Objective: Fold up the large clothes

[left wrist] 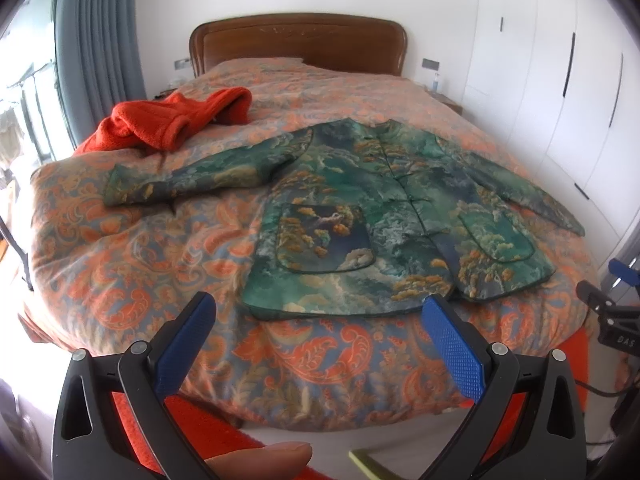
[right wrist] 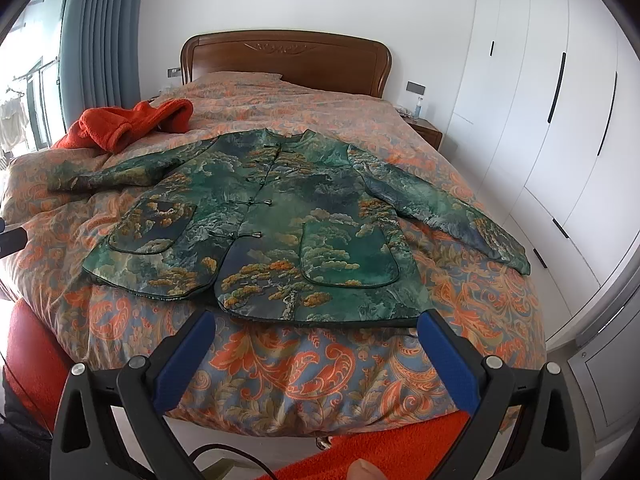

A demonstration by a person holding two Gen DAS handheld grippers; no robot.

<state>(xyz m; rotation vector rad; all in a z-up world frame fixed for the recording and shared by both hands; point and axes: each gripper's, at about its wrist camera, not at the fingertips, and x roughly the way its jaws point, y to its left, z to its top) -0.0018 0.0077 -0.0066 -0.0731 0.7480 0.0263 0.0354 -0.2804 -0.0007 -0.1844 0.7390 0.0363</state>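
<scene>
A green patterned jacket (left wrist: 384,216) with knot buttons and two front pockets lies flat, front up, on the bed, both sleeves spread out; it also shows in the right wrist view (right wrist: 264,224). My left gripper (left wrist: 320,308) is open and empty, held above the bed's foot just short of the jacket's hem. My right gripper (right wrist: 316,324) is open and empty, also just short of the hem. The right gripper's tip shows at the right edge of the left wrist view (left wrist: 608,304).
The bed (left wrist: 120,264) has an orange and blue paisley quilt and a wooden headboard (right wrist: 286,58). A crumpled orange fleece garment (left wrist: 172,120) lies at the far left of the bed. White wardrobes (right wrist: 560,120) stand on the right, curtains (left wrist: 100,40) and a window on the left.
</scene>
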